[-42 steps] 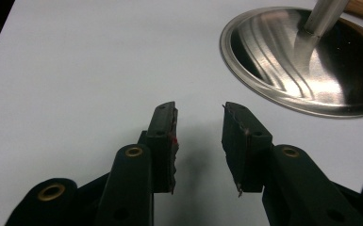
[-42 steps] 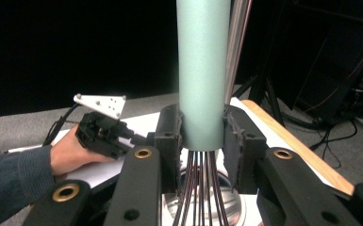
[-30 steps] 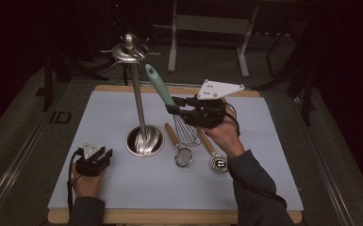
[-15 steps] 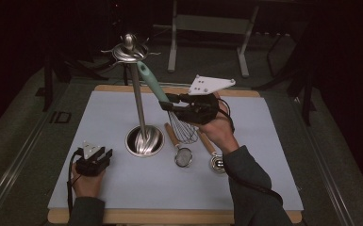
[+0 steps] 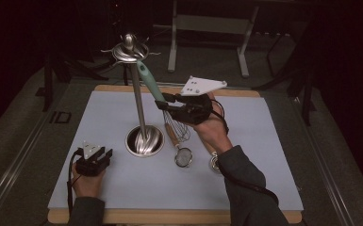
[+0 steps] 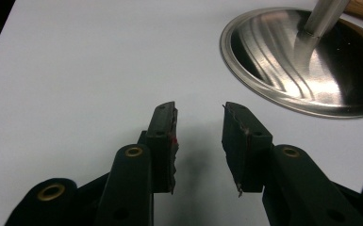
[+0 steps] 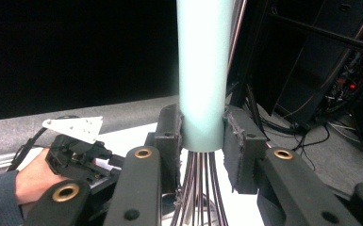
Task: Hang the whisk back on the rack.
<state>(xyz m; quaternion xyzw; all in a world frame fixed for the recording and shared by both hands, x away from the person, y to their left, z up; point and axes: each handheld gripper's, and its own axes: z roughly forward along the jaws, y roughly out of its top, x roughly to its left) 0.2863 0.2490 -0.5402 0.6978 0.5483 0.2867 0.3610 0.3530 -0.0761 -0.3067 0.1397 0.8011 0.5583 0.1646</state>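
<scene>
A whisk (image 5: pixel 150 82) with a teal handle (image 7: pixel 202 70) and wire loops hangs in the air, tilted, its handle end up by the hooked top (image 5: pixel 129 51) of a steel utensil stand. My right gripper (image 5: pixel 164 102) is shut on the lower end of the handle, just above the wires; in the right gripper view (image 7: pixel 202 125) both pads press on the handle. The stand's round base (image 5: pixel 144 141) sits on the mat. My left gripper (image 5: pixel 94 157) rests on the mat at the front left, open (image 6: pixel 199 141) with nothing between its fingers.
A small strainer (image 5: pixel 184 155) with a wooden handle and another metal utensil (image 5: pixel 214 162) lie on the pale mat (image 5: pixel 264 141) right of the stand's base (image 6: pixel 306 61). The mat covers a wooden board; dark floor and metal frames lie beyond it.
My right gripper has raised the whisk and carried it left, bringing the handle end up to the stand's top. The left gripper has stayed put.
</scene>
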